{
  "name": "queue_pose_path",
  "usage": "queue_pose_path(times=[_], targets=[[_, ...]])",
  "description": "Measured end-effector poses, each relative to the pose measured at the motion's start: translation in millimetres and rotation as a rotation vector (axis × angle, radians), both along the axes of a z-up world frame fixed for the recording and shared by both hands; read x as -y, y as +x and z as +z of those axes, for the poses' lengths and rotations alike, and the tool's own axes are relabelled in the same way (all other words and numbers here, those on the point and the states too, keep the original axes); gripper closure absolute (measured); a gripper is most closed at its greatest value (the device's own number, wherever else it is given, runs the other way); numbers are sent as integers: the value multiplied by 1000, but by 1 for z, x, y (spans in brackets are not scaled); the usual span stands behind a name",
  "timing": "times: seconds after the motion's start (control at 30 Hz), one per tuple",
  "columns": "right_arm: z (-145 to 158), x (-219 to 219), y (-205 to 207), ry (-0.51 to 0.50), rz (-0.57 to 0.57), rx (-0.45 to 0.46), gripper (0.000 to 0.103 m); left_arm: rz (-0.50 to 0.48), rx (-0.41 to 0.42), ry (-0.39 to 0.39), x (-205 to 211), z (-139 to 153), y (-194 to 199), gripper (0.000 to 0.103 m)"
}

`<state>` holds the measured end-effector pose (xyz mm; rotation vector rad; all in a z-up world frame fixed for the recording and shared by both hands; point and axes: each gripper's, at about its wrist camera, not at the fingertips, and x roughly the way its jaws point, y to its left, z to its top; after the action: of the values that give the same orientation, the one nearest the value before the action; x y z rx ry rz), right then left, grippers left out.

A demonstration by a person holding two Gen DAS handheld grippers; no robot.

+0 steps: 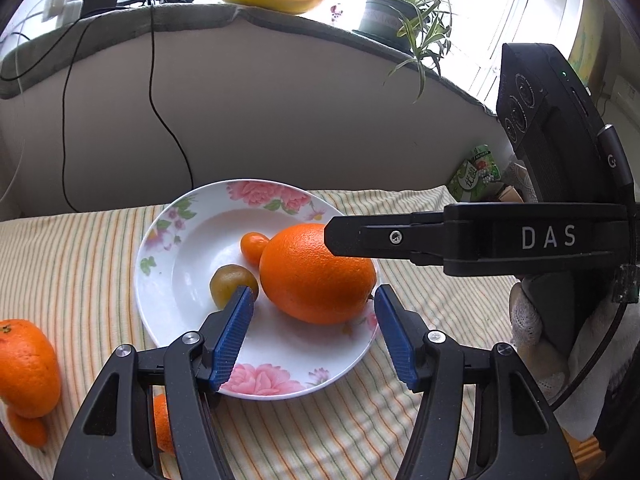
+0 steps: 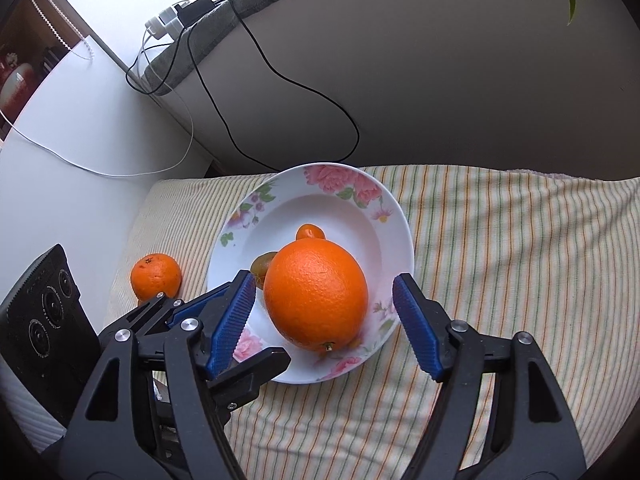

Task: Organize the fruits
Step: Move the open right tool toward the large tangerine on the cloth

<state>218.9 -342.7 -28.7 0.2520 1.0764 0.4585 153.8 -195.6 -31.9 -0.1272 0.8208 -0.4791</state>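
Centrally, a large round orange (image 2: 316, 294) lies on the white floral-rimmed plate (image 2: 396, 220), resting toward the plate's near side. Behind it sit a small orange kumquat-like fruit (image 2: 310, 233) and a small greenish-brown round fruit (image 1: 233, 285), both on the plate; the orange touches or nearly touches each.

Both pairs of tongs stand apart, gripping nothing. The right gripper (image 2: 325, 326) has its blue ribbed pads on either side of the orange without touching it. The left gripper (image 1: 314, 334) reaches over the plate's near rim, its left pad (image 1: 234, 334) just in front of the greenish fruit.

The plate rests on a cream cloth with green and orange stripes (image 2: 500, 260). On the cloth, left of the plate, lies a medium orange mandarin (image 2: 155, 276).

Only the left wrist view shows a smaller orange fruit (image 1: 27, 430) tucked beneath that mandarin, another orange fruit (image 1: 162, 424) partly hidden behind the gripper's finger, a white-gloved hand (image 1: 532, 344) holding the right gripper, a potted green spider plant (image 1: 394, 12) on the sill, and a green carton (image 1: 476, 174). Only the right wrist view shows the orange's stem end (image 2: 329, 346) facing the camera and the white power strip with plugs (image 2: 168, 22).
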Motion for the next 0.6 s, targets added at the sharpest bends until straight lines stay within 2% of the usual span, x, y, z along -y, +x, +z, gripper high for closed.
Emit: queue_pose_path(times=[0.17, 0.4, 0.6], targets=[[11, -4, -9, -37, -8, 55, 29, 8, 22, 5, -10, 6, -11, 42], [28, -22, -25, -117, 15, 181, 29, 45, 48, 3, -36, 15, -27, 42], [35, -48, -34, -186, 46, 223, 29, 79, 73, 13, -60, 21, -42, 42]])
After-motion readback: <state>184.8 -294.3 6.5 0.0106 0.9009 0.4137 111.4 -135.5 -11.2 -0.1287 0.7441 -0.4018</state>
